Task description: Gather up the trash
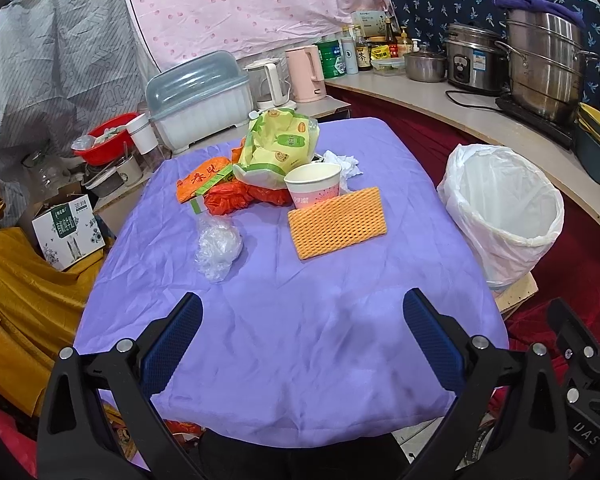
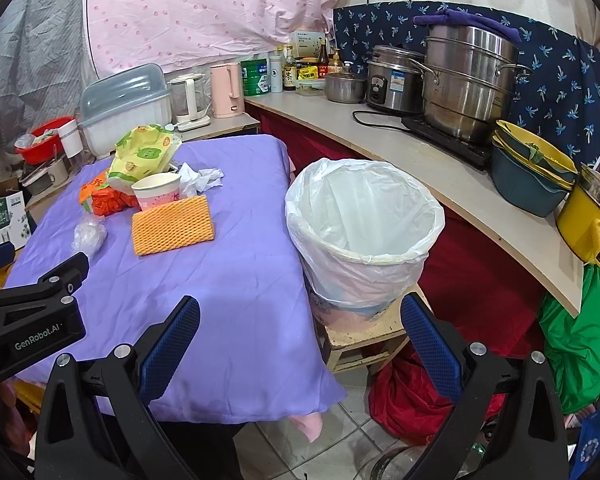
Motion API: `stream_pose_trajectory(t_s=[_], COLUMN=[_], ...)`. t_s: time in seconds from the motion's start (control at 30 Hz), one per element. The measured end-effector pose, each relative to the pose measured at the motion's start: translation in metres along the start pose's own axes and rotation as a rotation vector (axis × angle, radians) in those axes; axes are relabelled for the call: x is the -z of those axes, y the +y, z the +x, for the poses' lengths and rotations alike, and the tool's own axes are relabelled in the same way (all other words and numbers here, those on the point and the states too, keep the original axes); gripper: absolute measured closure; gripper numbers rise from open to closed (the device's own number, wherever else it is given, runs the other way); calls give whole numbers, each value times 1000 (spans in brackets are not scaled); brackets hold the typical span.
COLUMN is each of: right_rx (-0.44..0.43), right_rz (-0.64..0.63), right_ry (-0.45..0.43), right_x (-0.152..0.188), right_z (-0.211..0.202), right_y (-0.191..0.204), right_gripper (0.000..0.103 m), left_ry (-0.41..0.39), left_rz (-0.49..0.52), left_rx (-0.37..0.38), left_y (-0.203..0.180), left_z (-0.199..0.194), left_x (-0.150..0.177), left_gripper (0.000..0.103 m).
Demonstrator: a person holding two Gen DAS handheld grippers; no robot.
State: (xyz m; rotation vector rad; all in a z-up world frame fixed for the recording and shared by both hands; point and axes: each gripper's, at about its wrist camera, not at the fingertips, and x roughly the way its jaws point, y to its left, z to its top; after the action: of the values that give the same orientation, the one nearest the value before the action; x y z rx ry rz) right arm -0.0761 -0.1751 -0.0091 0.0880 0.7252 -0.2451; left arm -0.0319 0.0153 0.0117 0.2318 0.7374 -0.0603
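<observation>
Trash lies on the purple-covered table [image 1: 300,360]: an orange foam net [image 1: 337,222], a paper cup [image 1: 314,184], a crumpled clear plastic bag [image 1: 218,246], orange wrappers [image 1: 220,192], a yellow-green bag [image 1: 278,146] and a white tissue [image 1: 344,162]. A white-lined bin [image 2: 364,236] stands on a small stool [image 2: 364,338] right of the table. My left gripper [image 1: 302,344] is open over the table's near part, well short of the trash. My right gripper [image 2: 300,344] is open near the table's right edge, in front of the bin, holding nothing.
A counter [image 2: 400,152] with steel pots [image 2: 468,80], a rice cooker and stacked bowls [image 2: 532,168] curves behind the bin. Kettles, a dish box [image 1: 200,104] and a red basin crowd the far side. A cardboard box [image 1: 68,232] and yellow cloth lie left; red and green bags lie on the floor.
</observation>
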Motion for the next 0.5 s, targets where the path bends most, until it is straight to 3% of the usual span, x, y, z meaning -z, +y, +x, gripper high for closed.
stream_pose_trajectory(t_s=[0.5], right_rx=[-5], right_rz=[-5], right_ry=[-4], right_x=[-1], right_z=[-2], right_y=[0], right_gripper=[7], left_ry=[0], left_rz=[-2], left_rx=[-2], left_y=[0], left_z=[-1], left_x=[-5], left_gripper=[7])
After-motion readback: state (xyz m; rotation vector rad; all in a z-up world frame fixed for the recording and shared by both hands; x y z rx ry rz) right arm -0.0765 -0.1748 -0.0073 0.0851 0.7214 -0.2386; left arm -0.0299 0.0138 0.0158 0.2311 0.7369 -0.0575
